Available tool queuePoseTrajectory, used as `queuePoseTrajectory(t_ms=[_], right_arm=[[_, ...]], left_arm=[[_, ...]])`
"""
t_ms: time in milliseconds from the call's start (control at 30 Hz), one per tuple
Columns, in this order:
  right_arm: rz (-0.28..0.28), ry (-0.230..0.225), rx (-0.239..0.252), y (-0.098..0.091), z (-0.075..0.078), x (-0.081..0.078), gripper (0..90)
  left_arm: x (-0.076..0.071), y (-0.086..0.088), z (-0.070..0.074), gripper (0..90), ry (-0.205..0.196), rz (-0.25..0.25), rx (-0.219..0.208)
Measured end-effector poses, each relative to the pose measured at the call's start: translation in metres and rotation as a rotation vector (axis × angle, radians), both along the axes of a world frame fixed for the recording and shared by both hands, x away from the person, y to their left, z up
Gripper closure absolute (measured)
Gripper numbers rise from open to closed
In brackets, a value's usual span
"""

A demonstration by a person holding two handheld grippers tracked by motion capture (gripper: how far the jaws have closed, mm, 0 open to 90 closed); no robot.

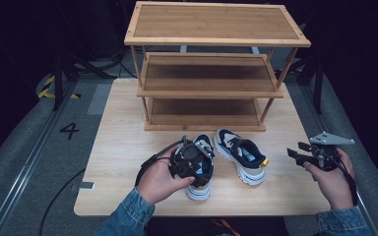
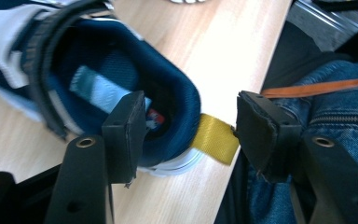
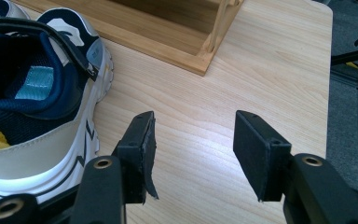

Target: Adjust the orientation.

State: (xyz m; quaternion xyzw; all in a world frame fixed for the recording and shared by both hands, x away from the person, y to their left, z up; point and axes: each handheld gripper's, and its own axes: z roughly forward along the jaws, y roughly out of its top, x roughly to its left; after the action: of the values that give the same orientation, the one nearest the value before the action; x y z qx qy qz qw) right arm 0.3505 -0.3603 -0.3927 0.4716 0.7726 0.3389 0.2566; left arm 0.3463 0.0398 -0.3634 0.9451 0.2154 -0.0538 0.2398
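Two navy, white and grey shoes with yellow heel tabs stand on the wooden table (image 1: pixel 120 147) in front of a shelf rack. The left shoe (image 1: pixel 200 189) lies under my left gripper (image 2: pixel 191 114), which is open. One jaw reaches inside the shoe's navy collar (image 2: pixel 179 95); the other stands past the yellow heel tab (image 2: pixel 214 138), and neither pad presses on it. The right shoe (image 1: pixel 241 155) stands free beside it, toe toward the rack. My right gripper (image 1: pixel 295 149) hovers open over bare table to the right of that shoe (image 3: pixel 42 98), nothing between its jaws.
A three-tier bamboo shelf rack (image 1: pixel 209 91) stands at the back of the table, its shelves bare. The table's near edge runs just behind the left shoe's heel, with the person's denim sleeves there. Dark floor and rails surround the table.
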Motion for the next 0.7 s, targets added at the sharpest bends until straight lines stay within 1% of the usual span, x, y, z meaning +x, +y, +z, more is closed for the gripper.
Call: queuePoseTrajectory(t_ms=[100,167,233,300,333,367,400,433,500,533,567,633,667,700], right_arm=[[-0.002,-0.006,-0.001,-0.001,0.0,-0.001,49.9],[-0.004,-0.004,0.002,-0.001,0.0,-0.002,49.8],[-0.002,-0.002,-0.003,-0.001,-0.001,-0.002,49.6],[-0.003,-0.001,0.0,-0.001,-0.001,-0.002,49.5],[-0.002,0.0,-0.001,-0.001,-0.001,-0.002,49.4],[-0.002,0.0,-0.001,-0.001,-0.001,-0.002,49.4],[-0.002,0.0,-0.002,-0.002,-0.002,-0.001,49.3],[-0.002,0.004,0.0,-0.002,-0.002,-0.001,49.1],[-0.002,0.002,-0.003,-0.002,-0.002,-0.001,49.1],[-0.002,0.001,-0.002,-0.002,-0.002,-0.001,49.1],[-0.003,0.001,0.001,-0.002,-0.002,-0.001,49.1],[-0.002,-0.001,0.0,-0.002,-0.001,-0.002,49.1],[-0.002,-0.001,0.0,-0.002,-0.001,-0.002,49.1],[-0.003,0.002,-0.001,-0.002,-0.002,-0.001,49.0]], left_arm=[[0.004,-0.006,-0.011,42.6,0.021,-0.019,0.025],[0.005,-0.008,-0.014,42.6,0.023,-0.024,0.032],[0.007,-0.011,-0.019,43.0,0.027,-0.036,0.052],[0.008,-0.012,-0.022,43.7,0.029,-0.033,0.052],[0.009,-0.012,-0.023,46.5,0.033,-0.03,0.056],[0.01,-0.013,-0.025,46.5,0.037,-0.029,0.06],[0.01,-0.013,-0.027,48.4,0.039,-0.029,0.064],[0.011,-0.014,-0.029,52.4,0.042,-0.032,0.07],[0.011,-0.014,-0.03,55.8,0.043,-0.03,0.07],[0.011,-0.014,-0.03,55.8,0.038,-0.033,0.076],[0.011,-0.014,-0.03,57.7,0.036,-0.04,0.069],[0.01,-0.014,-0.029,67.0,0.037,-0.048,0.061],[0.01,-0.014,-0.027,67.0,0.035,-0.057,0.048],[0.011,-0.014,-0.027,70.3,0.044,-0.062,0.047]])
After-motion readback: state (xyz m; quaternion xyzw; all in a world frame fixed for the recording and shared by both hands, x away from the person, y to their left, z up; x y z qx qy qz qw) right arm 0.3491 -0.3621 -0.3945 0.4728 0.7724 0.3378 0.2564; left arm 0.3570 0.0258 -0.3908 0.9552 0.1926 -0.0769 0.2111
